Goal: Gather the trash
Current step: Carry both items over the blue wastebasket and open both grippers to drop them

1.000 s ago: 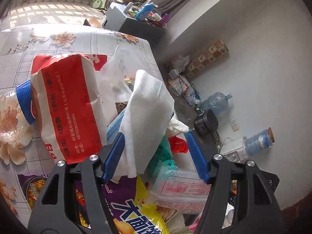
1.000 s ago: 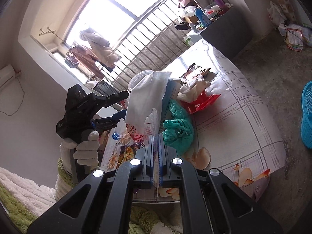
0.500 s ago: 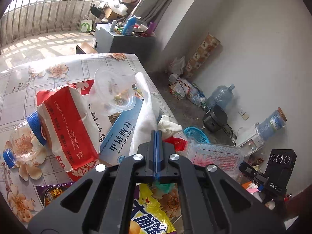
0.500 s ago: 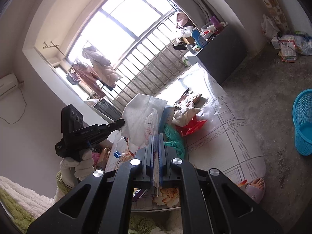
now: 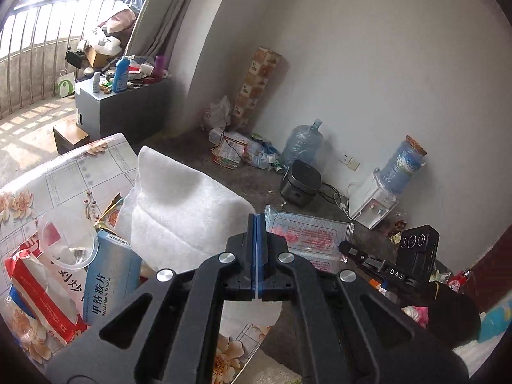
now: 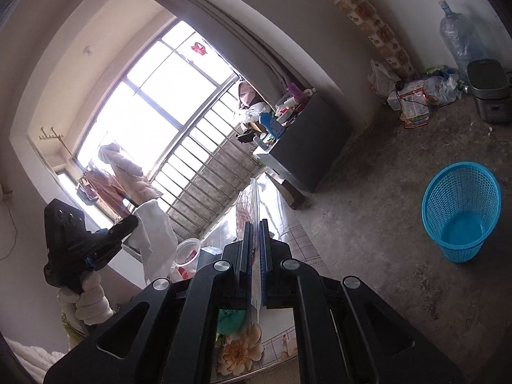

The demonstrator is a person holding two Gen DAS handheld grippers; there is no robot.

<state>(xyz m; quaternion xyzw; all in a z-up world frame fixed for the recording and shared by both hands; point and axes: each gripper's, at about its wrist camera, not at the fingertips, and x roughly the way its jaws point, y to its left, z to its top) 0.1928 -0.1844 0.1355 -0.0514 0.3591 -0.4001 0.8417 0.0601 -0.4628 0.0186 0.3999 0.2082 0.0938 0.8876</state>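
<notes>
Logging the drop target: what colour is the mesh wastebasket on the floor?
Bright blue wastebasket; it shows best in the right wrist view.

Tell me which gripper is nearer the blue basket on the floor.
Right, probably. The right gripper, holding a clear wrapper, faces the blue basket across bare floor; the left gripper, holding the white tissue, hangs farther off.

Legible markings
Blue box (image 5: 110,283): "甲钴胺片", "Mecobalamin Tablets". Right gripper (image 5: 355,252) body: label "DAS". White wrapper (image 5: 68,280): black characters, partly readable as "刘炒".
</notes>
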